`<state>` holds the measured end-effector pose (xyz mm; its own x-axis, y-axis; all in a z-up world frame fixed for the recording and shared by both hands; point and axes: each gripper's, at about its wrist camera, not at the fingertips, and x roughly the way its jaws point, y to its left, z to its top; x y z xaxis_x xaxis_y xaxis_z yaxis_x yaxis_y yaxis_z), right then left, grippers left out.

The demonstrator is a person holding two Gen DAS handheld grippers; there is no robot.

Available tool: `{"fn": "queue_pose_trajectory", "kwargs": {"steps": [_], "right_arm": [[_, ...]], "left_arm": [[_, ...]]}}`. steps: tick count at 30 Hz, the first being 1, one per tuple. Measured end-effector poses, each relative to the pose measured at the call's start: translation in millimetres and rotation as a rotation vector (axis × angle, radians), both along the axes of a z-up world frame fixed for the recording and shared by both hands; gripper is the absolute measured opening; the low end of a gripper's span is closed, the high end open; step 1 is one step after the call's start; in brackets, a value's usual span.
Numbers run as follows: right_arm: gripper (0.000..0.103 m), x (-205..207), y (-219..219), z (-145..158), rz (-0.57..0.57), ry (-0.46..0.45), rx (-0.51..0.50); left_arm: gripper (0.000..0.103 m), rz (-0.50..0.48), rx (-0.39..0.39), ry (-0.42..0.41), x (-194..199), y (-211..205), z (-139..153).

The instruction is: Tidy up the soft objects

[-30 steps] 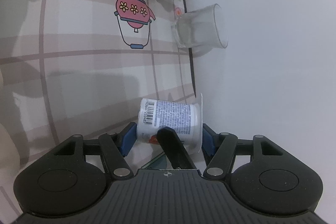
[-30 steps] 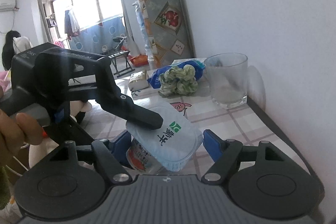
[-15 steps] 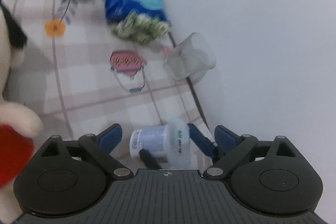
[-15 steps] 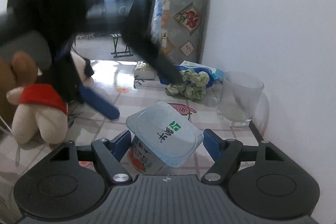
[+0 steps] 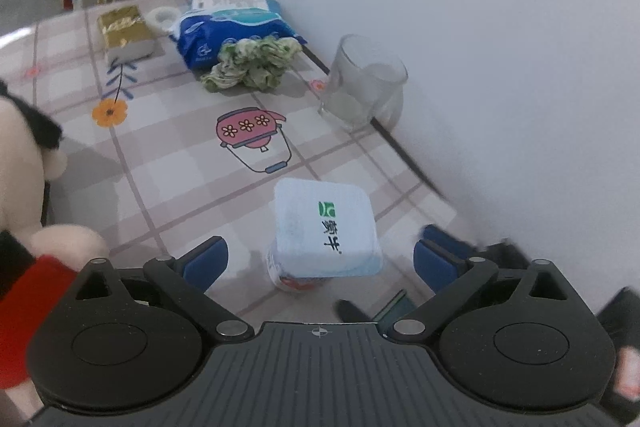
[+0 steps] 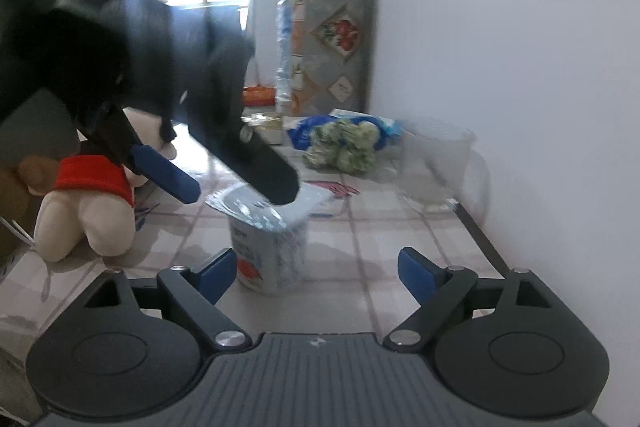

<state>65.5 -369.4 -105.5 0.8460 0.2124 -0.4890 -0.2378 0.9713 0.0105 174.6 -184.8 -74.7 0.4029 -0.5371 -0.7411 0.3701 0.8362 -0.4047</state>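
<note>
the yogurt cup (image 5: 326, 227) stands upright on the tabletop (image 5: 168, 163), near the wall on the right. it sits between the fingers of both grippers, but no pad touches it. the left gripper (image 5: 320, 259) is released and its jaws are opening a little more. the right gripper (image 6: 316, 269) is also released and its jaws are opening around the cup.

to do this step well, i think both grippers should pull away straight, without knocking the cup, and then go to a soft thing.

i count one yogurt cup, one glass (image 5: 366, 83), one green scrunchie (image 5: 254, 65), one blue pack (image 5: 232, 23) and one plush toy (image 6: 86, 203) at the left.
</note>
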Motion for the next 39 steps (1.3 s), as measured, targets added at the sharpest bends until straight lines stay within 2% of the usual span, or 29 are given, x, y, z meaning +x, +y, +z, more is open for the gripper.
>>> {"fn": "queue_pose_trajectory", "kwargs": {"steps": [5, 7, 9, 11, 13, 18, 25, 30, 34, 39], "right_arm": [[0.072, -14.5, -16.9, -1.4, -0.074, 0.013, 0.041], [0.072, -18.6, -22.6, -1.3, -0.094, 0.016, 0.057], [0.072, -21.1, -26.1, -1.7, -0.109, 0.018, 0.065], [0.072, -23.1, -27.3, -1.4, -0.117, 0.018, 0.071], [0.072, -23.4, -28.7, -1.9, -0.121, 0.017, 0.076], [0.072, -27.1, -31.0, -0.2, -0.132, 0.011, 0.085], [0.072, -25.6, -36.8, 8.1, -0.123, -0.012, 0.099], [0.071, -8.5, -32.7, 26.5, -0.074, -0.068, 0.059], [0.071, 13.2, -23.6, 41.0, -0.033, -0.111, 0.019], [0.071, 37.7, -12.7, 51.5, 0.017, -0.119, 0.028]], "left_arm": [[0.099, -0.041, 0.138, -0.073, -11.9, -27.4, -12.3], [0.094, -0.040, 0.208, -0.112, -17.1, -36.7, -19.0], [0.082, -0.031, 0.262, -0.156, -21.2, -42.0, -23.2], [0.080, -0.011, 0.290, -0.188, -23.6, -43.5, -24.3], [0.078, -0.001, 0.284, -0.197, -23.7, -42.9, -24.9], [0.062, 0.024, 0.272, -0.227, -26.3, -45.1, -23.4], [0.061, 0.070, 0.235, -0.221, -32.1, -35.2, -20.0], [0.057, 0.096, 0.193, -0.225, -38.5, -16.0, 0.3], [0.057, 0.131, 0.162, -0.286, -48.1, 3.8, 25.0], [0.057, 0.166, 0.118, -0.329, -53.3, 27.5, 47.8]]}}
